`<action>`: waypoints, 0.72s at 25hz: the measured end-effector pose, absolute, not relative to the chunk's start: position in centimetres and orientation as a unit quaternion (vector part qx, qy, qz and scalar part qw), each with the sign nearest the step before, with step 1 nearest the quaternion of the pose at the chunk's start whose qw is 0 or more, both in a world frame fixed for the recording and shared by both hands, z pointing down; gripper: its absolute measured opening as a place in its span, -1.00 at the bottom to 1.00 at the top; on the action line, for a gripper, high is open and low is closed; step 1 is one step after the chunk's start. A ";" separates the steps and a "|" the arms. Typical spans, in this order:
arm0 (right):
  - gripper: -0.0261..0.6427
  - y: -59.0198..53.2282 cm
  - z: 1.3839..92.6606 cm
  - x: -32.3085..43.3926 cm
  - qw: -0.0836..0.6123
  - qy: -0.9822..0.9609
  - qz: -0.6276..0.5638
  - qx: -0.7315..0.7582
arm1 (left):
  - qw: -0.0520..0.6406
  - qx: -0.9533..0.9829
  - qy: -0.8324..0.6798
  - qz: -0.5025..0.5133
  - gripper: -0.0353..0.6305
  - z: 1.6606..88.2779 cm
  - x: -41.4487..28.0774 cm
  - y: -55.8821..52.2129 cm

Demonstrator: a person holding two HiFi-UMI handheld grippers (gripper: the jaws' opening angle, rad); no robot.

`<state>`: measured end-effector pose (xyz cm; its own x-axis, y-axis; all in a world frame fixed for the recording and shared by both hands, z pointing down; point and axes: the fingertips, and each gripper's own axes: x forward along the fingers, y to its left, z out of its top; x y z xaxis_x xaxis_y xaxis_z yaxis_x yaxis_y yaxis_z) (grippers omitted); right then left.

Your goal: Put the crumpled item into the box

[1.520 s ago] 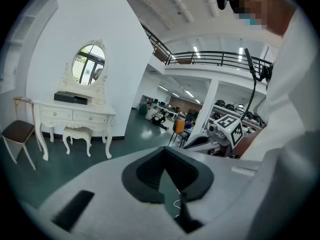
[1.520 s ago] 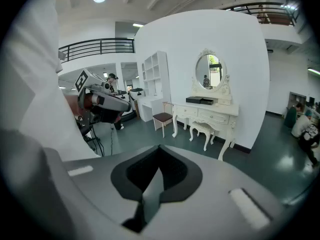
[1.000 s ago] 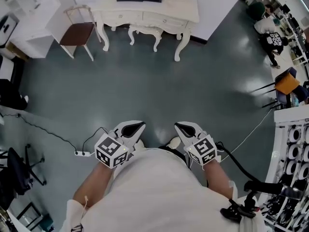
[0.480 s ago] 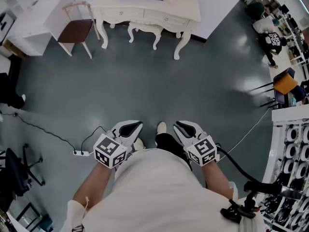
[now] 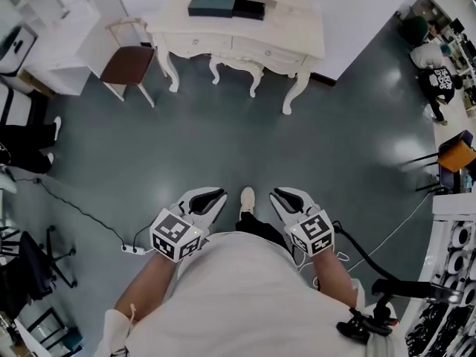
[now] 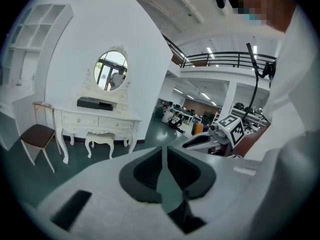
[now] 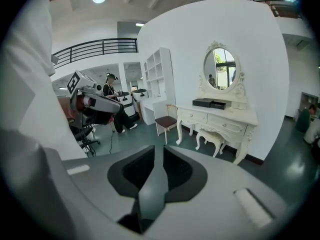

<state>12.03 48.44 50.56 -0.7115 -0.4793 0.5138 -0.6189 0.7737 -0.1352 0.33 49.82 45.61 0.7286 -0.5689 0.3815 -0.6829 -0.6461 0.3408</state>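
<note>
Both empty: left tool (image 5: 214, 196) closed, right tool (image 5: 278, 194) opening; box (image 5: 211, 4) atop dresser (image 5: 294, 34).

1. I stand in a big open lab hall with a staged bedroom corner: a white dressing table (image 5: 238, 32) with an oval mirror (image 7: 221, 69), a stool (image 5: 234, 69) and a chair (image 5: 128, 64).
2. Overhead runs a railed mezzanine (image 6: 230, 60); beyond stand office desks (image 6: 182, 116).
3. A cable (image 5: 82, 210) trails over the polished grey floor (image 5: 297, 147).

Box (image 5: 225, 7) on dresser (image 5: 291, 27) too small f/ contents; office chair (image 5: 30, 261) cut by L edge.
</note>
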 end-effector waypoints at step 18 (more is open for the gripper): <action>-0.81 26.3 51.4 13.4 0.228 -0.929 0.139 0.258 | 0.232 0.883 -0.391 0.118 -0.89 44.3 2.5 29.5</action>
